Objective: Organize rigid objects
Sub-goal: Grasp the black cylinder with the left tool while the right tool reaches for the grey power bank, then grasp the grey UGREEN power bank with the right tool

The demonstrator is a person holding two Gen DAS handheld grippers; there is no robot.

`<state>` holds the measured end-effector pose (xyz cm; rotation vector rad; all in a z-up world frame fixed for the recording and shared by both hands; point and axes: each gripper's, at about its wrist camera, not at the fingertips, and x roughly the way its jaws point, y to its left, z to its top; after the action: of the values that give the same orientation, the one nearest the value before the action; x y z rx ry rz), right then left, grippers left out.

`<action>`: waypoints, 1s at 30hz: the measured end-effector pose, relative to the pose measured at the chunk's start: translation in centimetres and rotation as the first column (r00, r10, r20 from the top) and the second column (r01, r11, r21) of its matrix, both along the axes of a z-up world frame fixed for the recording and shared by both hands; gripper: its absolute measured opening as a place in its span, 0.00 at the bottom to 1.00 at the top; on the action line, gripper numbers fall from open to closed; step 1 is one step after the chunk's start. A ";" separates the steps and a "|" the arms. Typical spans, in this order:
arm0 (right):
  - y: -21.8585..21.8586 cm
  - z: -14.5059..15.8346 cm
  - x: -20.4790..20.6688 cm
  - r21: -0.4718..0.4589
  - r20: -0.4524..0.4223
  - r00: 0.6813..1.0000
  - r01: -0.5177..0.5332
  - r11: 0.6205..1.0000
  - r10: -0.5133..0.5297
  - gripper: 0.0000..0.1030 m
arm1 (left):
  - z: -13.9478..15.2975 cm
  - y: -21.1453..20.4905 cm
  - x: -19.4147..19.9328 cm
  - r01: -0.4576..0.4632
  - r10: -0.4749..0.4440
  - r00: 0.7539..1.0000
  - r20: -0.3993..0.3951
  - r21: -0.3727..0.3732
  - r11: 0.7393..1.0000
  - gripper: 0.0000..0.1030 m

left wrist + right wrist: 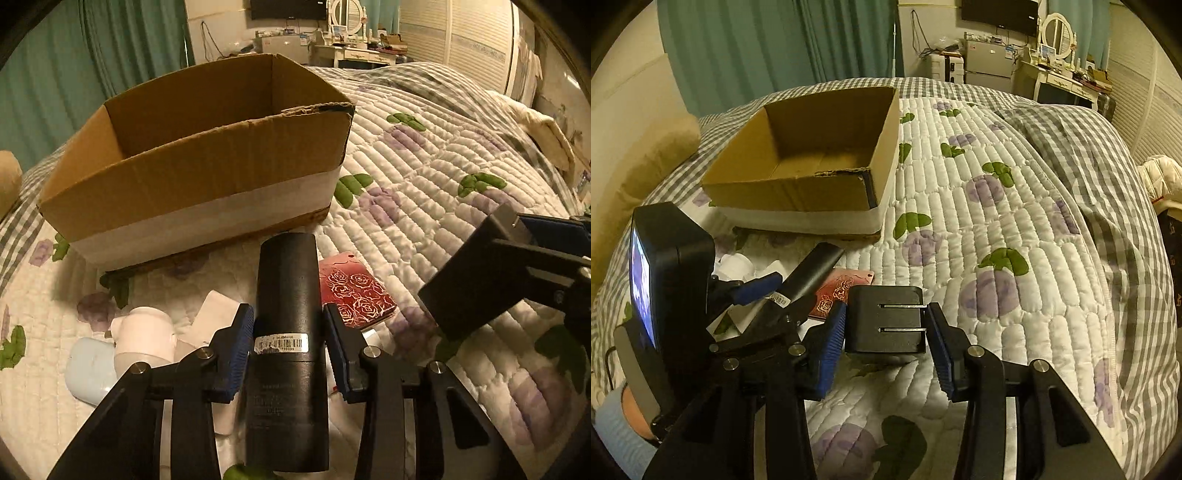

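Rigid objects lie scattered on the quilted bed (pixel 424 155), and both tongs already have one. Going left to right from the left gripper (pixel 288 332): off to its left sit a pale blue case (pixel 88 369) and a white jar (pixel 146 336), touching each other, with some white paper bits (pixel 218 306) between them and the fingers. Right between the blue pads stands the black tube (pixel 286 314), barcode sticker facing up, and the pads are clamped against both its sides, so that one is gripped. Just right of the tube, a red card with rose outlines (pixel 354 291) lies flat on the quilt. Straight ahead of the tongs is the open cardboard box (pixel 207 177), nothing visible inside it.

Further right, the right gripper (pixel 886 328) is pinched onto a black block with two slots (pixel 886 321), held a bit above the bedspread. In its view the box (pixel 812 192) sits ahead and to the left.
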<state>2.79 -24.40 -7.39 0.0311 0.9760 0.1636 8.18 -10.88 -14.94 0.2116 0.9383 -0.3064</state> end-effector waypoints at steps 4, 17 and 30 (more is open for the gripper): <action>0.1 0.5 -0.3 0.003 0.019 1.000 -0.006 1.000 0.006 0.42 | 1.2 1.0 -0.1 -0.015 0.014 1.000 -0.017 -0.056 0.998 0.36; 0.6 3.3 -0.5 0.007 0.073 0.997 -0.016 1.000 0.016 0.41 | 2.6 1.9 0.1 0.007 -0.011 0.999 -0.043 -0.088 0.996 0.03; -0.4 4.3 -0.7 -0.003 0.101 0.995 -0.007 1.000 0.008 0.34 | 0.3 -0.9 -0.6 0.087 -0.087 0.996 -0.018 0.031 0.996 0.48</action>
<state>2.13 -24.82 -3.09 0.0163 0.8752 0.1691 7.61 -11.79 -14.62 0.2797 0.9520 -0.3741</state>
